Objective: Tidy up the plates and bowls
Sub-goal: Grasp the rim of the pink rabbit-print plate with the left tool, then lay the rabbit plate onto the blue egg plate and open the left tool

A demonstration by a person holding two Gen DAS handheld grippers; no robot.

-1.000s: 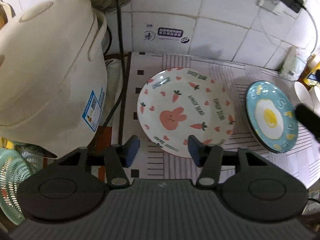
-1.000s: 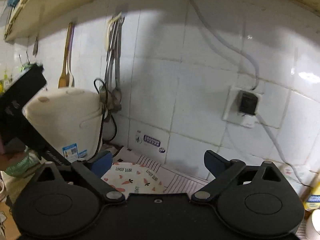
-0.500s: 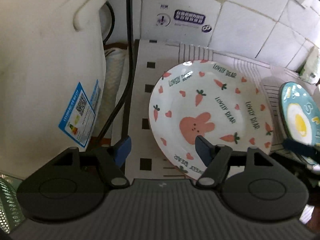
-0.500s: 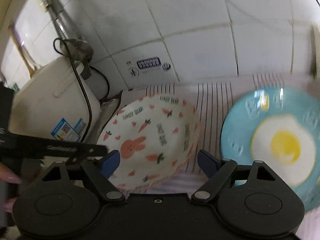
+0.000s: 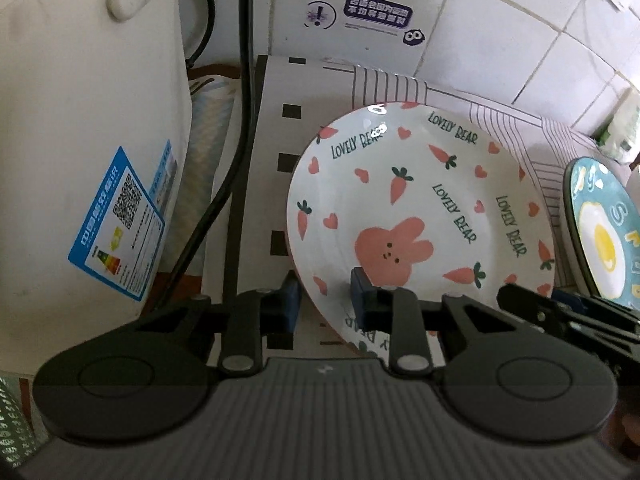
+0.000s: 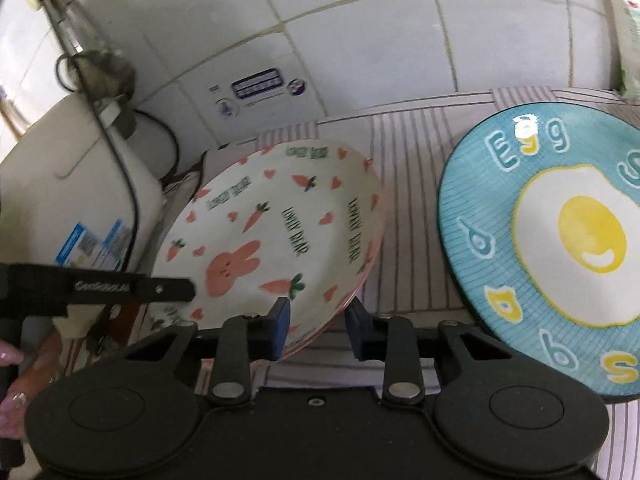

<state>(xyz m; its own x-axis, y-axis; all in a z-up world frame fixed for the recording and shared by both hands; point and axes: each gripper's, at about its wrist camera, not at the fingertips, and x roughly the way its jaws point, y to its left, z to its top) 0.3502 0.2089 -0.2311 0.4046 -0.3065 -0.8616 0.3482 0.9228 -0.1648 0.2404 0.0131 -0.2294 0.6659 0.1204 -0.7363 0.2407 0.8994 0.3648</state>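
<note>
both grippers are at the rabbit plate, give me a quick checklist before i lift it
1. The left gripper jaws have just been closing, rabbit plate rim between them: ok.
2. The right gripper jaws have just been closing, same rim between them: ok.
3. Both grips firm enough to lift: cannot tell.
4. Gap between rabbit plate and egg plate: ok.
5. The black cable hangs clear of the rabbit plate: ok.

Both our grippers pitched down, jaws narrowed

Our left gripper [image 5: 325, 300] has just been closing, its pads astride a rim; our right gripper [image 6: 317, 326] has likewise just been closing, pads seemingly pinching a rim, though blur clouds contact; fingers [image 6: 12, 380] grasp the left handle.
</note>
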